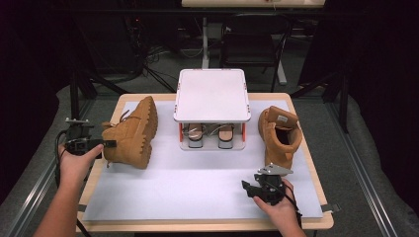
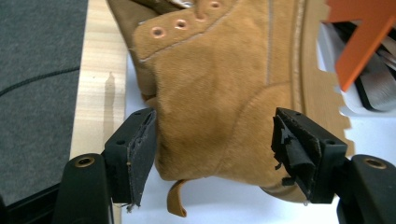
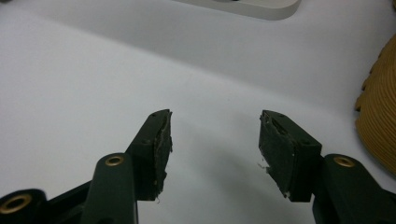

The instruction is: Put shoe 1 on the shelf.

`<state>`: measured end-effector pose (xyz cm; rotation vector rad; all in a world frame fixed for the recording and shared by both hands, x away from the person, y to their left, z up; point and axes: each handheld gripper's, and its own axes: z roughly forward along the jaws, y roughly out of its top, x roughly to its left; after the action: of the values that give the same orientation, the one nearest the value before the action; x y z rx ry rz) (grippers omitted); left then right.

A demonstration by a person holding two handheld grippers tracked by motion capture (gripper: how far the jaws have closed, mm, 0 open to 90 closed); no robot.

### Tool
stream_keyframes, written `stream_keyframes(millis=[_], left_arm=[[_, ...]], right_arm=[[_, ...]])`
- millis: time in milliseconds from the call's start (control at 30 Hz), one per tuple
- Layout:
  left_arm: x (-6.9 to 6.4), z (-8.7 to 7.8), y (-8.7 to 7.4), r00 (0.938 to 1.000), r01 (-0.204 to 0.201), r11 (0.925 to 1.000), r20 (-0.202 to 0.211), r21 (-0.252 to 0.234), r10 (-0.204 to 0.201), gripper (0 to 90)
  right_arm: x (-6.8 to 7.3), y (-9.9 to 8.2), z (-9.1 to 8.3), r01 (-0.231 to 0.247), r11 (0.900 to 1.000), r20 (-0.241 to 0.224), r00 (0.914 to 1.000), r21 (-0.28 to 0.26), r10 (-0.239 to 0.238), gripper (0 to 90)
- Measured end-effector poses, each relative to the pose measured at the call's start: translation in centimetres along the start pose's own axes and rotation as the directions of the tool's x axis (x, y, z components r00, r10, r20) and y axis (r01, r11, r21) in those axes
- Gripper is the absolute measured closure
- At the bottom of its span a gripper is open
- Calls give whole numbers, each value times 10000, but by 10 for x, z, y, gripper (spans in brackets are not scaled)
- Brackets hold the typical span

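Lying on its side at the counter's (image 1: 207, 224) left edge, tan boot (image 1: 132, 132) sits between left tongs (image 2: 215, 149), pads spread, right pad clear of suede. Middle: white shoe rack (image 1: 211, 94). Right: second boot (image 1: 279, 133) upright; right tongs (image 3: 215, 149) open, empty.

tongs (image 2: 215, 149): open, pads clear | tan boot (image 2: 219, 93): heel between jaws, on its side

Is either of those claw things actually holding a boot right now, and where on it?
Nothing is held. The left gripper stands open around the heel of the left tan boot, pads apart from the suede. The right gripper is open over the white mat.
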<state>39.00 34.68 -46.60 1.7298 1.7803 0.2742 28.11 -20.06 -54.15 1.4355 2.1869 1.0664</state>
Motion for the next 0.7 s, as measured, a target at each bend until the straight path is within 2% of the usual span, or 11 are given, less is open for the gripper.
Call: stream_keyframes(millis=[67, 400, 600, 700], left_arm=[[3, 3, 2, 9996, 243, 9995, 130, 186, -246, 310], [7, 15, 9, 9979, 556, 9970, 303, 539, -573, 311], [7, 20, 10, 9963, 570, 9961, 605, 670, -611, 316], [5, 21, 10, 9978, 409, 9968, 492, 686, -443, 330]], right_arm=[[0, 0, 0, -28, 10000, -44, 10000, -30, 28, 439], [0, 0, 1, -6, 10000, -46, 10000, -29, 6, 438], [0, 0, 1, -5, 10000, -60, 10000, -7, 5, 439], [-1, 0, 1, -10, 10000, -70, 10000, 10, 10, 439]])
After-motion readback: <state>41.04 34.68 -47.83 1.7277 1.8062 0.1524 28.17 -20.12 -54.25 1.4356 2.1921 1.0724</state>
